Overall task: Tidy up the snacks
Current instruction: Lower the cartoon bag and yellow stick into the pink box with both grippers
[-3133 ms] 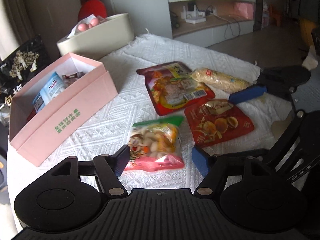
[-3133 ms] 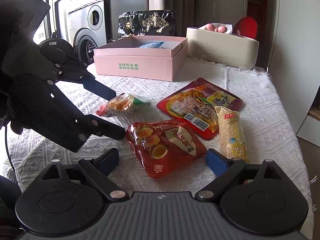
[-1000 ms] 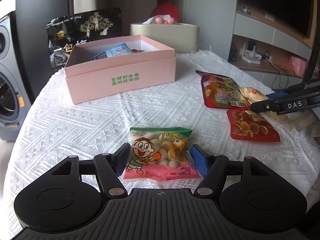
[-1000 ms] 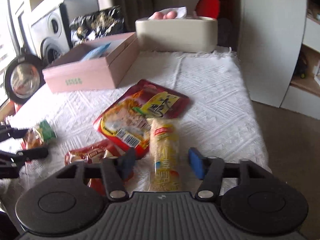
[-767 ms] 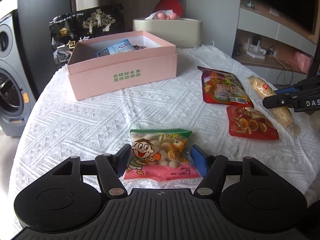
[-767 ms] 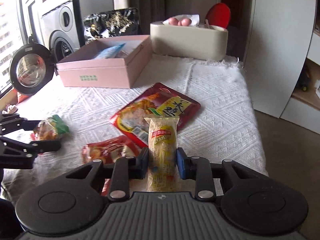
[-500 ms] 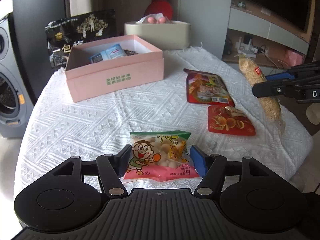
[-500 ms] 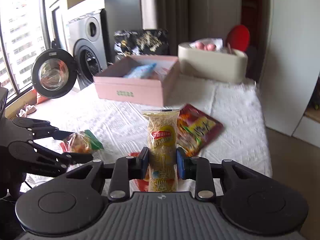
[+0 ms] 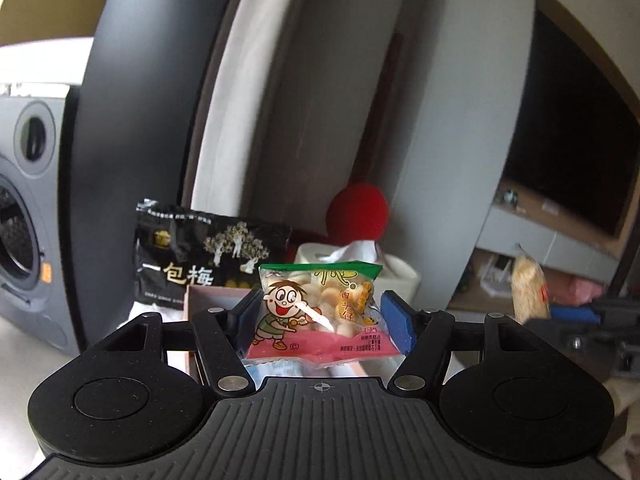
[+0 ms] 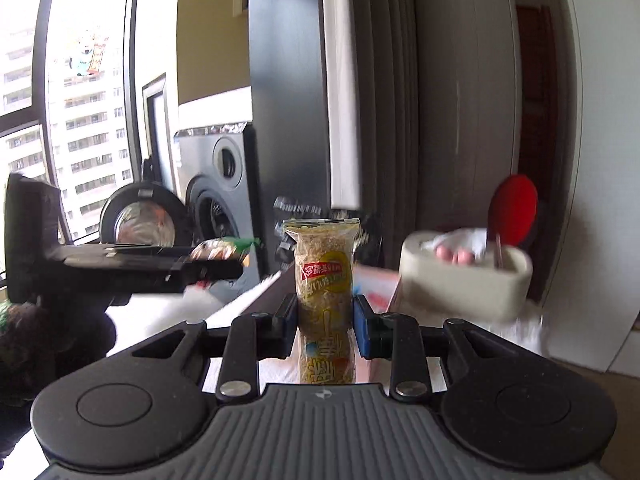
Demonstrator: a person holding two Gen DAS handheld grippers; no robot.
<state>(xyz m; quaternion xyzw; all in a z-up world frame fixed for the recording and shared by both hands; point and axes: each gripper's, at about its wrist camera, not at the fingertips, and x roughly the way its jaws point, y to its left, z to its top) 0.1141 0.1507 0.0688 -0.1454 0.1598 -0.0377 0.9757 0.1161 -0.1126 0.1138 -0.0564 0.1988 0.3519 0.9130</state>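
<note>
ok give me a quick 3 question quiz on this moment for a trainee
1. True or false: the left gripper holds the cartoon snack bag.
2. What does the right gripper grip?
A. red pouch
B. noodle pack
C. black bag
3. Fill in: the pink box shows just ____ the cartoon snack bag.

Key: 1 true; 2 B; 3 behind

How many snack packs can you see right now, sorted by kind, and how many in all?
Cartoon-boy biscuit bags, held in the left gripper: 1
Long yellow noodle-snack packs, held in the right gripper: 1
Large black plum bags, standing behind the pink box: 1
Total: 3
</note>
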